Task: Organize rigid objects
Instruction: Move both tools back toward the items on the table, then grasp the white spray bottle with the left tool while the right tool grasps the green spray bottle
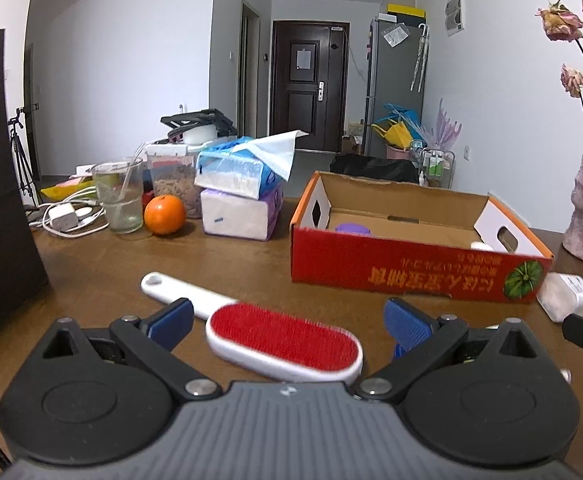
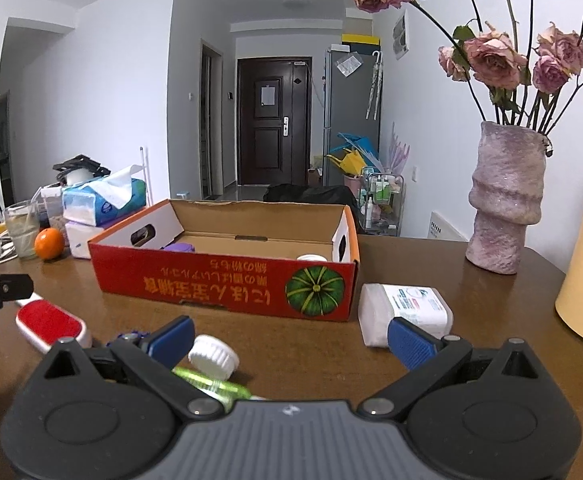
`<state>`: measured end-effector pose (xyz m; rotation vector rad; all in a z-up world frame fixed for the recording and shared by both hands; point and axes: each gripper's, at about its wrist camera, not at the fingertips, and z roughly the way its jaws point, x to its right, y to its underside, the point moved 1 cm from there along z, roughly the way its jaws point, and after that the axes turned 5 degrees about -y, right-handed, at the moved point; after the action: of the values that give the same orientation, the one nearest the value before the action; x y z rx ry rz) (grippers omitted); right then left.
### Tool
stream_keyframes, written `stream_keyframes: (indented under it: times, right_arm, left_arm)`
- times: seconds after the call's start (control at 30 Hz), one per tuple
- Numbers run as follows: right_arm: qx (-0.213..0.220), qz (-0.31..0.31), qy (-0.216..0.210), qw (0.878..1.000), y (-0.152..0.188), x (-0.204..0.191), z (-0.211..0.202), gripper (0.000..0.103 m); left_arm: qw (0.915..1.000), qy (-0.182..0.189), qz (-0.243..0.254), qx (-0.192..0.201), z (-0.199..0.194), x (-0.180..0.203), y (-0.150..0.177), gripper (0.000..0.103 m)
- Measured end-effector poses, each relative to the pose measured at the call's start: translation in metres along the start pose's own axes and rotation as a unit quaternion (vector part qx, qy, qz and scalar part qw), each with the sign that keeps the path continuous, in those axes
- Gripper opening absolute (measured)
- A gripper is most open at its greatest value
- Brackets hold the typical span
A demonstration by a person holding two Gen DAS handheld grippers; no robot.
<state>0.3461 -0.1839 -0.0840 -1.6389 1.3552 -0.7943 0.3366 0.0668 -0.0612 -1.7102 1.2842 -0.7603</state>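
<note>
Between my left claw's spread fingers: lint brush, flat on table. Beyond it, red carton. My right claw: spread wide, empty; white-capped bottle beside its left finger.

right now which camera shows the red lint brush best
The left wrist view: the lint brush lies whole between the open left gripper fingers, red pad and white handle both clear. The right wrist view shows it only small at the left edge, its handle end hidden behind the other gripper's tip.
</note>
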Motion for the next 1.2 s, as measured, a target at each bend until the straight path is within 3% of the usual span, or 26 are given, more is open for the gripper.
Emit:
stream_keyframes:
  times: [0.4,0.67,0.97,1.2]
  right_arm:
    - [0.002,-0.020,0.000,1.000,0.021,-0.011,-0.031,0.103]
    - [-0.005,-0.032,-0.001,0.999,0.029,-0.014,-0.034,0.103]
    - [-0.046,-0.099,-0.038,0.993,0.030,-0.032,0.004,0.103]
    - [-0.096,-0.101,-0.081,0.987,0.025,-0.032,0.052,0.103]
  left_arm:
    - [0.9999,0.002,0.009,-0.012,-0.029,-0.014,0.032,0.103]
    - [0.9994,0.011,0.016,-0.027,-0.026,-0.017,0.038,0.103]
    - [0.9994,0.013,0.015,-0.028,-0.027,-0.018,0.036,0.103]
    - [0.9991,0.014,0.010,-0.039,-0.020,-0.023,0.034,0.103]
